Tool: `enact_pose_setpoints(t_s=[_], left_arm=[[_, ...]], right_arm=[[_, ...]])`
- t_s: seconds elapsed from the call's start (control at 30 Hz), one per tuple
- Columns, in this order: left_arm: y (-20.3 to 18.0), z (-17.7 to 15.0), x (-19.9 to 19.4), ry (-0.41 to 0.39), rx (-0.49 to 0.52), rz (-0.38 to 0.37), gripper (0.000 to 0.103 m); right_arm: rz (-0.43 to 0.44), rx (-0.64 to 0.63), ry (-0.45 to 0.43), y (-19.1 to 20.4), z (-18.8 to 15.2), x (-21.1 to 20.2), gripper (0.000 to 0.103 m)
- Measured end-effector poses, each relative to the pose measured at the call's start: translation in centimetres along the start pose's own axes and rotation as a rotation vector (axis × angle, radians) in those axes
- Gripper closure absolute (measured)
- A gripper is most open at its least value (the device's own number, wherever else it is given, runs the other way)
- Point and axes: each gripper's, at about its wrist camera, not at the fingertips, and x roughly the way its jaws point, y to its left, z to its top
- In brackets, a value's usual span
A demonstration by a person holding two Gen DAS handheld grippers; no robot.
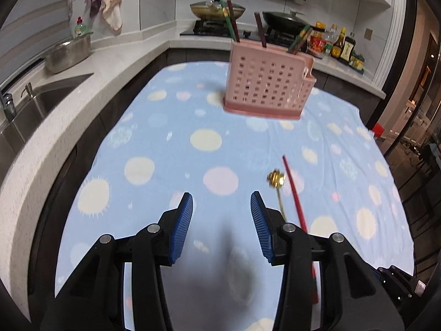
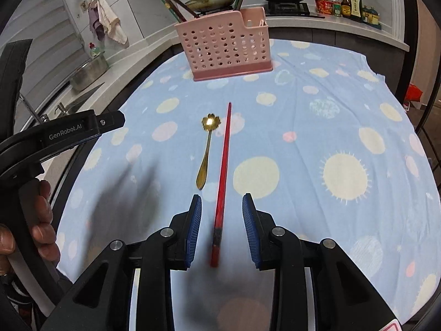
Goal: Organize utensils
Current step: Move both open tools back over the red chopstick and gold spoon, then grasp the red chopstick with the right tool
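A red chopstick (image 2: 223, 165) lies on the blue spotted cloth (image 2: 317, 115), running from the near edge toward the pink perforated utensil holder (image 2: 226, 47) at the far end. Just to its left lies a gold spoon (image 2: 206, 149) with a flower-shaped bowl, close beside the chopstick but not touching it.

The right wrist view shows both utensils whole. The right gripper (image 2: 222, 207) hangs above the cloth with its blue pads spread apart; the chopstick's near end appears in the gap between them, and neither pad touches it. The same view catches the left gripper's black body (image 2: 69, 129) at the left edge and the person's hand (image 2: 41, 220) wrapped around its handle.

The left wrist view shows the left gripper (image 1: 222, 207) spread as well, with only cloth between its pads. Here the spoon (image 1: 277, 182) and chopstick (image 1: 295, 190) sit to the right, partly hidden behind the right finger (image 1: 260, 220).

Several dark chopsticks (image 1: 233, 22) stand in the holder. Beyond the cloth are a counter with a sink (image 1: 41, 102), a steel bowl (image 1: 67, 55), lidded pans (image 1: 217, 8) on a stove, and sauce bottles (image 1: 339, 44).
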Motion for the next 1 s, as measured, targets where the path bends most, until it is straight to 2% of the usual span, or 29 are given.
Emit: enact_pose_setpoints(t_s=[0.17, 0.47, 0.8, 1.0], left_arm=[[0.1, -2.5, 0.5, 0.054, 0.000, 0.003, 0.061], [-0.2, -5.8, 1.6, 0.130, 0.012, 0.007, 0.061], [-0.1, -6.6, 2.2, 0.161, 0.018, 0.009, 0.061], [-0.3, -6.8, 2.6, 0.170, 0.026, 0.007, 0.061]], right_arm=[[-0.007, -0.016, 0.033, 0.4, -1.8, 0.9, 0.072], [-0.007, -0.006, 0.060, 0.0, -2.8, 1.5, 0.072], [-0.017, -0.012, 0.051, 0.2, -2.7, 1.9, 0.073], [-0.032, -0.020, 0.045, 0.3, -2.7, 2.1, 0.078]])
